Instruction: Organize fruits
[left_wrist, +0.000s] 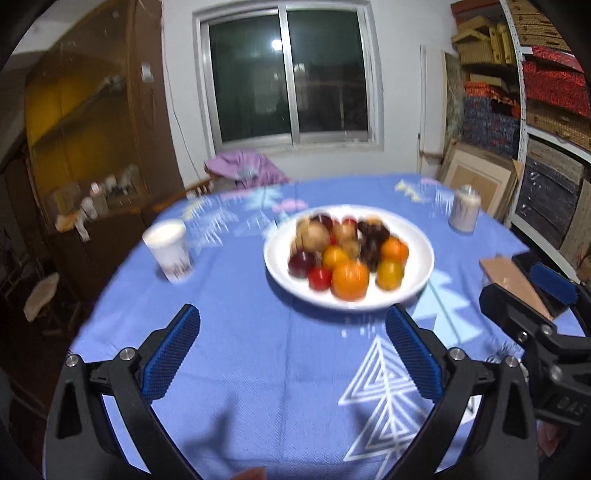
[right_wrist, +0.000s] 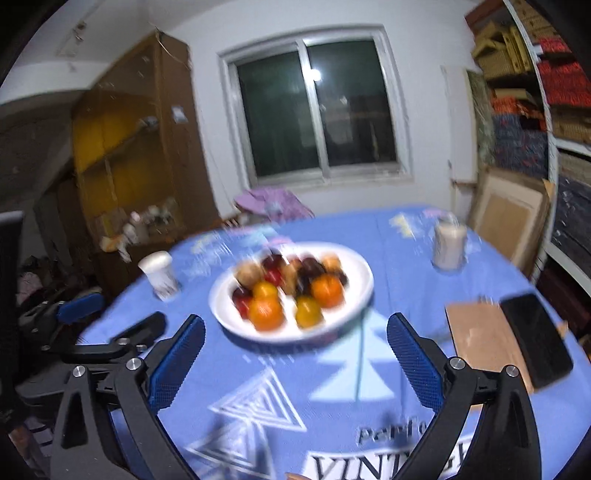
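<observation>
A white plate (left_wrist: 413, 280) sits mid-table, piled with several fruits: oranges (left_wrist: 349, 279), a red tomato (left_wrist: 320, 277), dark plums and brownish fruits. It also shows in the right wrist view (right_wrist: 354, 266) with its oranges (right_wrist: 266, 313). My left gripper (left_wrist: 293, 334) is open and empty, above the blue cloth in front of the plate. My right gripper (right_wrist: 295, 341) is open and empty, just short of the plate's near rim. Each gripper shows in the other's view, the right one (left_wrist: 535, 295) and the left one (right_wrist: 110, 317). Both views are blurred.
A paper cup (left_wrist: 170, 251) stands left of the plate and a metal can (left_wrist: 464, 208) at the far right. A cardboard piece (right_wrist: 480, 339) with a black phone (right_wrist: 535, 338) lies at the right edge. A chair with purple cloth (left_wrist: 245, 170) is behind the table.
</observation>
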